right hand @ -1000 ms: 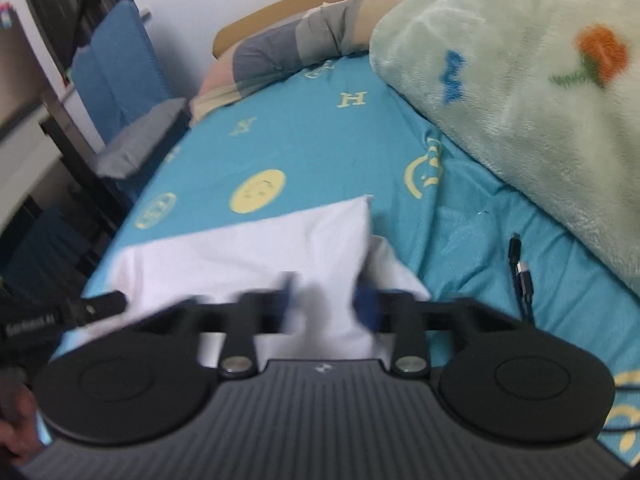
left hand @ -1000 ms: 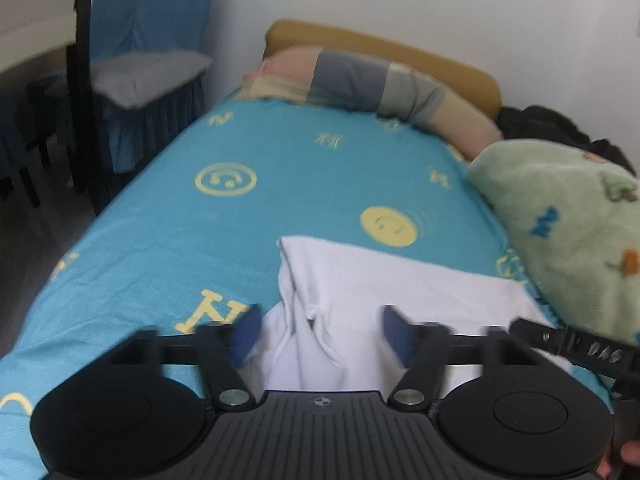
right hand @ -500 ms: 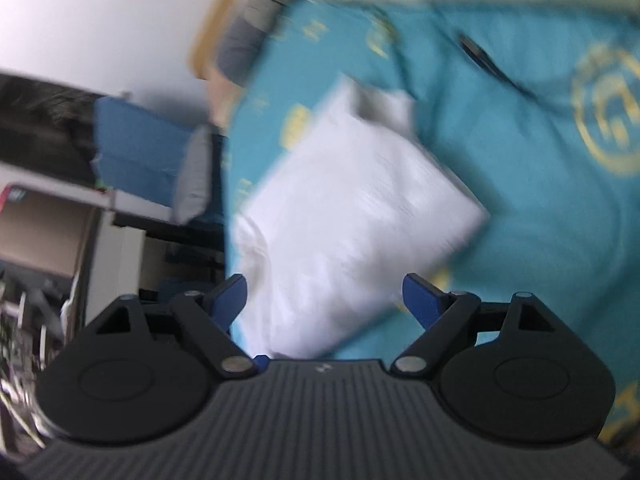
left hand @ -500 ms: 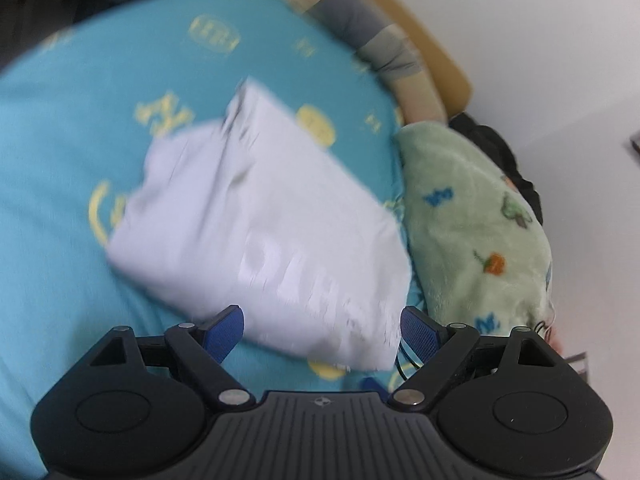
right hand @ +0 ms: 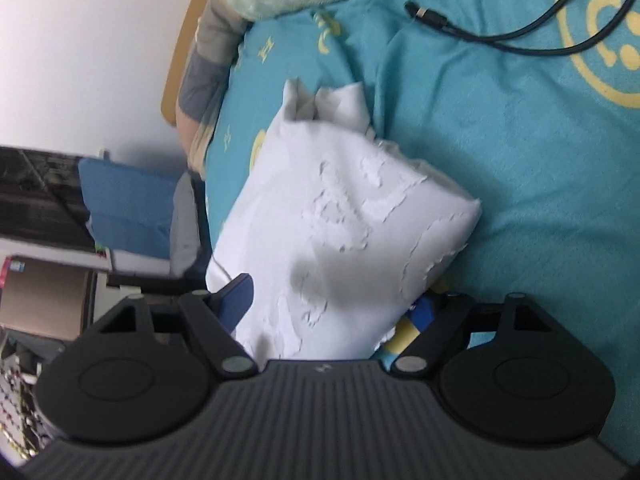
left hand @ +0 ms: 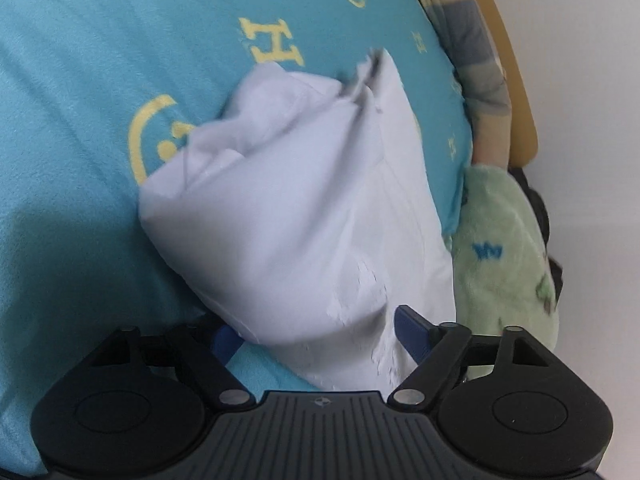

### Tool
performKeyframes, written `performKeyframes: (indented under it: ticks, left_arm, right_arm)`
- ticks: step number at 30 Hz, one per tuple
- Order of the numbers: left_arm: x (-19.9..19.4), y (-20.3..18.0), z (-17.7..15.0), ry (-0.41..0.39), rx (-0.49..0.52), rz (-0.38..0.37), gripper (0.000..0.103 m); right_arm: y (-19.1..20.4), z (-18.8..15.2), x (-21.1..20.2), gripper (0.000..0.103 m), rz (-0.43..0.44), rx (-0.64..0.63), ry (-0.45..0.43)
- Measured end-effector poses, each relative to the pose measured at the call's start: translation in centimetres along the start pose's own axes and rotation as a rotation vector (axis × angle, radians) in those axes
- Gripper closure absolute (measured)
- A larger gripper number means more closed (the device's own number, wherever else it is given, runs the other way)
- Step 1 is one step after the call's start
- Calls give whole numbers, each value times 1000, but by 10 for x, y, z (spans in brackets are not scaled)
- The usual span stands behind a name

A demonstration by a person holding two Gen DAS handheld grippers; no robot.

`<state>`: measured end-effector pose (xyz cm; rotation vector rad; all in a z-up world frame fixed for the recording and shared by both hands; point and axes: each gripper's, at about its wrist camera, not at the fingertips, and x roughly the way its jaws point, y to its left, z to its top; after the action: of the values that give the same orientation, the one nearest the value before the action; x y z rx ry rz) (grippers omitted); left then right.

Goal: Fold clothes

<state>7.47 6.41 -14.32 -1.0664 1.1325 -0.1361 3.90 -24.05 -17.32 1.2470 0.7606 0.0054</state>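
A white garment [left hand: 304, 216] with raised white lettering lies folded in a thick bundle on the teal bed sheet [left hand: 100, 80]. It also shows in the right wrist view [right hand: 340, 216]. My left gripper [left hand: 316, 340] is open, its blue fingertips [left hand: 410, 326] spread on either side of the bundle's near end. My right gripper [right hand: 332, 304] is open too, its blue fingertips [right hand: 238, 294] straddling the bundle's near edge. The cloth sits between the jaws of both, not pinched.
A green fleece blanket [left hand: 504, 248] lies beside the garment. A striped pillow [left hand: 476, 52] rests against the wooden headboard [left hand: 516, 92]. A black charging cable [right hand: 500, 32] lies on the sheet. A blue-covered chair [right hand: 128, 216] stands by the bed.
Both grippers opened wide and swung over the garment, tilting sharply. The garment went from a flat sheet to a folded bundle, and both grippers have moved in closer around it.
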Motion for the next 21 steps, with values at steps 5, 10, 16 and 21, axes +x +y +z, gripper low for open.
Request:
performKeyframes:
  ticks: [5,10,16,21]
  left_arm:
    - [-4,7,6,-36,-39,17,48]
    - [-4,8,11,-32,-79,32,59]
    - [-33,-13,18,-38,-114,-32,75]
    - [-66,-46,10,-42,-110,-62,78]
  right_arm:
    - [-5,5,-3,57,-52,1,-25]
    - [1,10,-5,76,-86,-56,-14]
    - [27,5,-34,86,-9,-123,-63]
    - [62,-10,-76,86,28,-198,-111]
